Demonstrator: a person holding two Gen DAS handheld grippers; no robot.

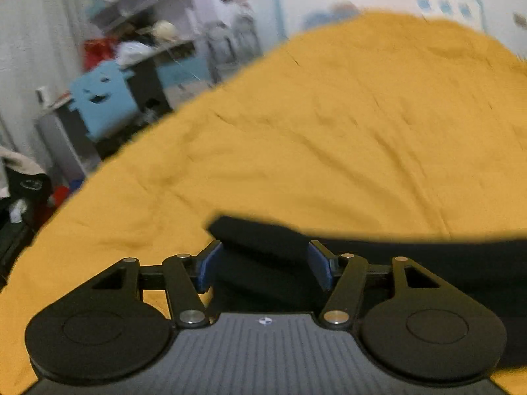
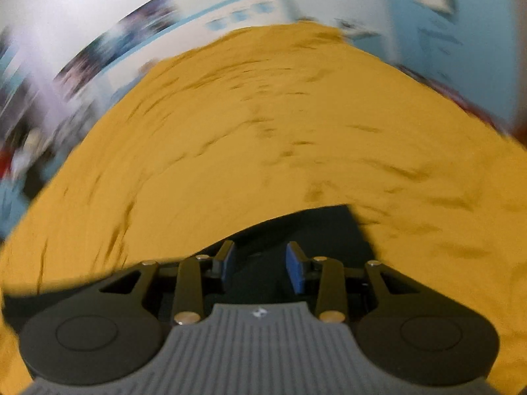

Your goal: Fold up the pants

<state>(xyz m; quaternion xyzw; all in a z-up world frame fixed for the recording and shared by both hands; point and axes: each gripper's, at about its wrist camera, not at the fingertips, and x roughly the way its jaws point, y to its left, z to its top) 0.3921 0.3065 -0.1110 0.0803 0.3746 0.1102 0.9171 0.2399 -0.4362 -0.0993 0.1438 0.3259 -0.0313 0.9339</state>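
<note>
Black pants (image 1: 411, 263) lie on a mustard-yellow bedspread (image 1: 296, 131). In the left wrist view my left gripper (image 1: 263, 265) is open, its blue pads (image 1: 207, 268) on either side of a corner of the pants that lies between them. In the right wrist view my right gripper (image 2: 260, 265) is open over the pants (image 2: 313, 230), with black cloth between and under its blue pads (image 2: 296, 271). The right wrist view is blurred by motion. Neither gripper is closed on the cloth.
The yellow bedspread (image 2: 263, 131) fills most of both views. Left of the bed are cluttered shelves (image 1: 138, 33), a blue monster-face cushion (image 1: 102, 98) and dark bags on the floor (image 1: 23, 197). A white and blue wall stands beyond the bed (image 1: 378, 3).
</note>
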